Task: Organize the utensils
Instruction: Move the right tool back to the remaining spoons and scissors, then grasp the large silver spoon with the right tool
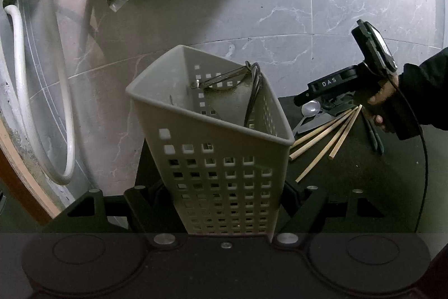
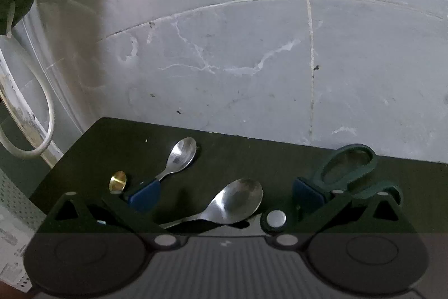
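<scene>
Gripping basket (image 1: 224, 159), left tongs (image 1: 224, 204) (tilted down).

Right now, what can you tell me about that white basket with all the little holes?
The white basket looks like plastic, tall, with rounded corners and rows of small square holes in its walls. It is tilted, open top facing the camera, clamped in the left gripper. It sits at the dark table's edge. Some metal utensils lean inside it.

dim, greenish light – soft shadows, fisheye-bent edges, dark corners.
</scene>
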The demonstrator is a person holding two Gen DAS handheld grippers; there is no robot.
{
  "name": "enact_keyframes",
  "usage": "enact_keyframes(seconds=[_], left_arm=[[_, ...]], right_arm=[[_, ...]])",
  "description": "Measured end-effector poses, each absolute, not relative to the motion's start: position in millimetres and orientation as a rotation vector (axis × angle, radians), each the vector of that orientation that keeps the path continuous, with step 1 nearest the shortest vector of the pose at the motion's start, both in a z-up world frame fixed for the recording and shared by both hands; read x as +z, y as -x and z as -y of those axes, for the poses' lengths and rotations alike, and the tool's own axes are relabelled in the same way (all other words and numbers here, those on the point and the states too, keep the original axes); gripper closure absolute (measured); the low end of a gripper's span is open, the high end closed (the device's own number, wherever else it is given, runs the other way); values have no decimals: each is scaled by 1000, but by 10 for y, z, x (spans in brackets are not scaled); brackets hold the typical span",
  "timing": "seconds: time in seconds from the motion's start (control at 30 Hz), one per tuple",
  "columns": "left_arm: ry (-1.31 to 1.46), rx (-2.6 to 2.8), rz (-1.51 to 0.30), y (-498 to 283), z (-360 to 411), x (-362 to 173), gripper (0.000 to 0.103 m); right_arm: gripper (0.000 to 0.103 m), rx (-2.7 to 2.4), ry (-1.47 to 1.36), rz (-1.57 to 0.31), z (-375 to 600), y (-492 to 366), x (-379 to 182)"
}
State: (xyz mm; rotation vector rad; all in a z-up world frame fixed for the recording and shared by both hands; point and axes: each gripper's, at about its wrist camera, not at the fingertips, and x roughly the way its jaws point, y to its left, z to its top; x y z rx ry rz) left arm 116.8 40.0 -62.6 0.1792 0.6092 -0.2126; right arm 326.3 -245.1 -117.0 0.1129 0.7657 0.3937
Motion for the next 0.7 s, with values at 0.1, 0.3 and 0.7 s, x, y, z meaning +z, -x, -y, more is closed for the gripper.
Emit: enact_keyframes(seconds=[0.1, 0.3, 0.7], left_arm=[[-179, -212, -610, -1171, -398, -627, 25], [-179, -213, -610, -1172, -397, -626, 25], [-180, -213, -610, -1171, -397, -625, 25]], right_arm=[[4, 396, -103, -778, 2413, -3312, -1172], [21, 426, -65, -810, 2346, -3310, -1204], [58, 371, -84, -803, 2420, -3225, -1208]])
